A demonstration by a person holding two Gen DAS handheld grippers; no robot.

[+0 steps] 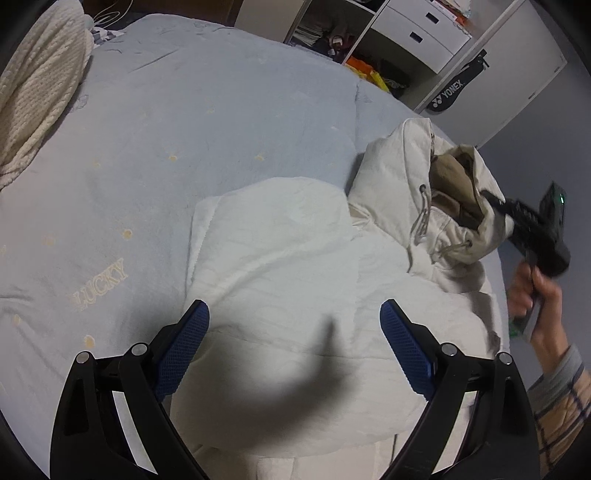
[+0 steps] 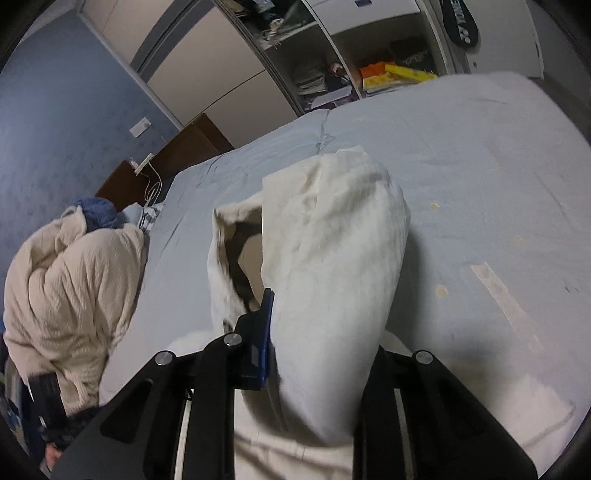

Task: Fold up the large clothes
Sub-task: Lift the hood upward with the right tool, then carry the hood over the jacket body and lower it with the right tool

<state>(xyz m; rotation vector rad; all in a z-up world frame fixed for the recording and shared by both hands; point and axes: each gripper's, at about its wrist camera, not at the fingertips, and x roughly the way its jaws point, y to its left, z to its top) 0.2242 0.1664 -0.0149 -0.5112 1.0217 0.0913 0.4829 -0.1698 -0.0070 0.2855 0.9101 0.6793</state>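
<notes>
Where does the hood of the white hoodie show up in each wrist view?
Left wrist: the hood sits right of centre, its rim pinched by the right gripper.
Right wrist: the hood fills the centre, draped over the gripper.
Shared landmark: the dark racket bag near the shelves.

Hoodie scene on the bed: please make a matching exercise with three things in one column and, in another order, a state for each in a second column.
Things:
1. left gripper
2. right gripper
3. cream hoodie

States:
A. lies on the light blue bedsheet, hood raised
B. shut on the hood
C. open above the hoodie's body, holding nothing

Pairs: 1-C, 2-B, 3-A
</notes>
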